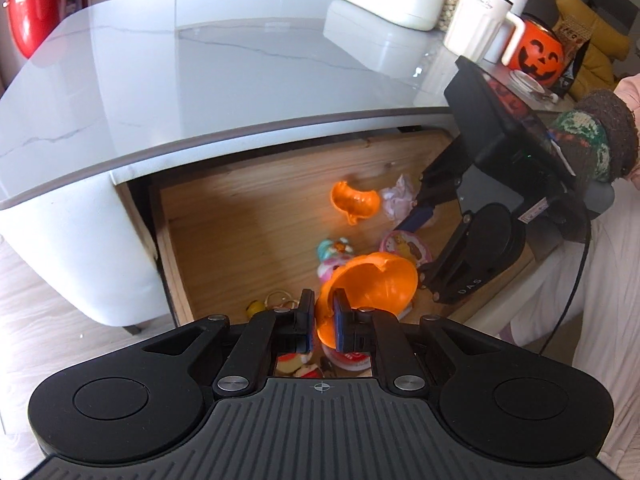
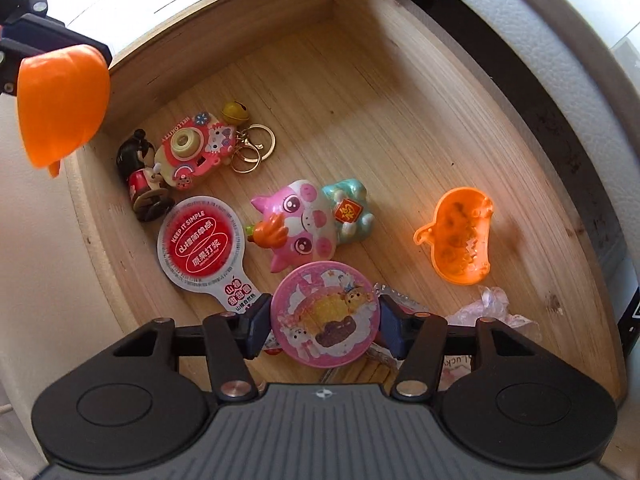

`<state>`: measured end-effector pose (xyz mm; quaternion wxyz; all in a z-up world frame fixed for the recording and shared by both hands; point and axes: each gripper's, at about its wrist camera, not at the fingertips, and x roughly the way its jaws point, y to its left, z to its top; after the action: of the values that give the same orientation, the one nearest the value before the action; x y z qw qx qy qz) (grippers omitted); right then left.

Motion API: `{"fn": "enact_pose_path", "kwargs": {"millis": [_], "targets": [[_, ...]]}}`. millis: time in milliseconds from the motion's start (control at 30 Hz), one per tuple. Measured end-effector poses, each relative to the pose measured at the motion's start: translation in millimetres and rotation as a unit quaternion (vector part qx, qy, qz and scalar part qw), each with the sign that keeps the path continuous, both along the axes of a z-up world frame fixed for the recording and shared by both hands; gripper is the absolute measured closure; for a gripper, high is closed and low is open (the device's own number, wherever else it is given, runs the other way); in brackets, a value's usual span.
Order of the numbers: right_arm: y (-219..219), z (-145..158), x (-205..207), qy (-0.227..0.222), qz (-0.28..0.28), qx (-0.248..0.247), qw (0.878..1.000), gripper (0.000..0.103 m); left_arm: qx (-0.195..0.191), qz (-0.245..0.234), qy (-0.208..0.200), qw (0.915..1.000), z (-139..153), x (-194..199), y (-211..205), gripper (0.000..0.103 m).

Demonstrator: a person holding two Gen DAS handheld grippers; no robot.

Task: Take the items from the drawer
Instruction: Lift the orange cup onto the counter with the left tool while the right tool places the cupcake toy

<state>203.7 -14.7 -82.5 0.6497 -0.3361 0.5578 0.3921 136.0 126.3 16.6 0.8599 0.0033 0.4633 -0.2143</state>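
Observation:
The wooden drawer (image 1: pixel 240 208) (image 2: pixel 360 100) stands pulled out under a white marble table. Above its near corner, my left gripper (image 1: pixel 323 300) is shut on the rim of an orange plastic shell half (image 1: pixel 376 280) (image 2: pixel 64 96), which hangs clear of the drawer floor. My right gripper (image 1: pixel 420 246) (image 2: pixel 325 322) points straight down into the drawer. Its blue pads press on both sides of a pink round tin (image 2: pixel 325 316) (image 1: pixel 404 244) with cartoon animals on it. A second orange shell half (image 2: pixel 460 236) (image 1: pixel 354 200) lies open side up on the drawer floor to the right.
Also in the drawer are a pink cat toy (image 2: pixel 304 224), a teal lucky cat (image 2: pixel 352 208), a toy camera (image 2: pixel 196 152), a small doll (image 2: pixel 140 176), key rings (image 2: pixel 256 148), a red-lidded pack (image 2: pixel 200 244) and a crumpled wrapper (image 2: pixel 492 308). On the tabletop (image 1: pixel 200 80) stand a pumpkin bucket (image 1: pixel 538 54) and a white mug (image 1: pixel 476 28).

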Motion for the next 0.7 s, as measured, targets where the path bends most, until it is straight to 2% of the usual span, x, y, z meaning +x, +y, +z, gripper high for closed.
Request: {"fn": "enact_pose_path", "kwargs": {"millis": [100, 200, 367, 467, 567, 700], "targets": [[-20.9, 35.2, -19.8, -0.034, -0.007, 0.030, 0.999, 0.047, -0.016, -0.011, -0.019, 0.9996, 7.1, -0.9, -7.6, 0.092], [-50.5, 72.8, -35.6, -0.054, -0.034, 0.068, 0.996, 0.047, -0.048, 0.005, -0.059, 0.9971, 34.3, 11.6, -11.7, 0.092], [-87.6, 131.6, -46.2, -0.103, -0.088, 0.124, 0.983, 0.047, -0.046, 0.067, -0.130, 0.9882, 71.0, 77.8, -37.6, 0.092], [-100.7, 148.6, -46.3, -0.131, -0.119, 0.141, 0.974, 0.047, -0.040, 0.122, -0.142, 0.9815, 61.6, 132.6, -55.0, 0.091], [-114.5, 160.5, -48.8, -0.155, -0.143, 0.149, 0.966, 0.047, -0.022, 0.161, -0.105, 0.9811, 33.7, 174.2, -64.7, 0.089], [-131.1, 163.2, -42.4, -0.163, -0.184, 0.158, 0.956, 0.047, -0.006, 0.186, -0.138, 0.9728, 30.5, 176.3, -60.6, 0.085]]}}
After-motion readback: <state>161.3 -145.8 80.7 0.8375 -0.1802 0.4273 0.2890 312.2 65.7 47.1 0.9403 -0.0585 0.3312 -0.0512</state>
